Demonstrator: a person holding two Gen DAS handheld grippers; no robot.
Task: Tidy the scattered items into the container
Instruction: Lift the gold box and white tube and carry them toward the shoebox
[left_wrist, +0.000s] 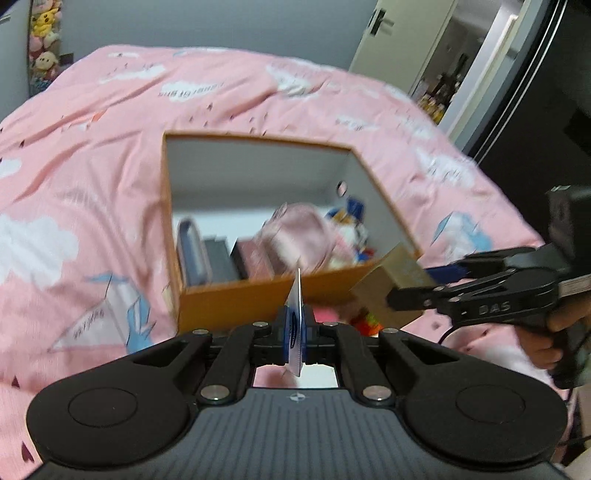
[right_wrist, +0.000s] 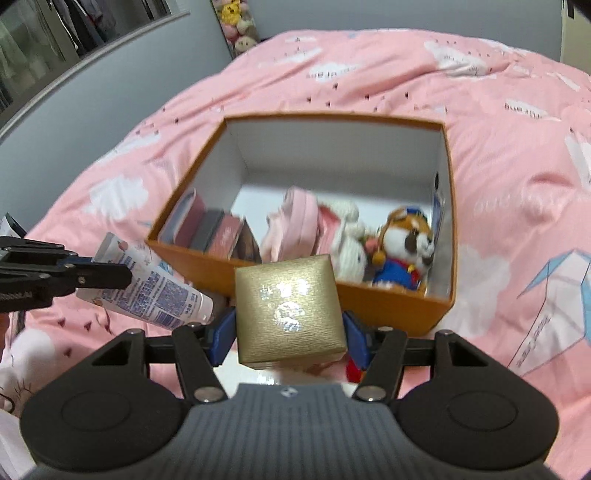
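Right gripper (right_wrist: 290, 332) tilted down, clamping gold box (right_wrist: 290, 306), seemingly airborne

The right claw (right_wrist: 290, 334) grips a gold box (right_wrist: 290, 308) between its blue pads, just before the orange container (right_wrist: 391, 308) on the pink bed (right_wrist: 517, 184). Inside lie books (right_wrist: 218, 232) and plush toys (right_wrist: 402, 251). At left, the left claw (right_wrist: 110, 275) pinches a white tube (right_wrist: 155, 291).

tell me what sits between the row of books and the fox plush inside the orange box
In the right wrist view, a pink fabric bundle and a white bunny plush lie between the books and the fox plush in the orange box.
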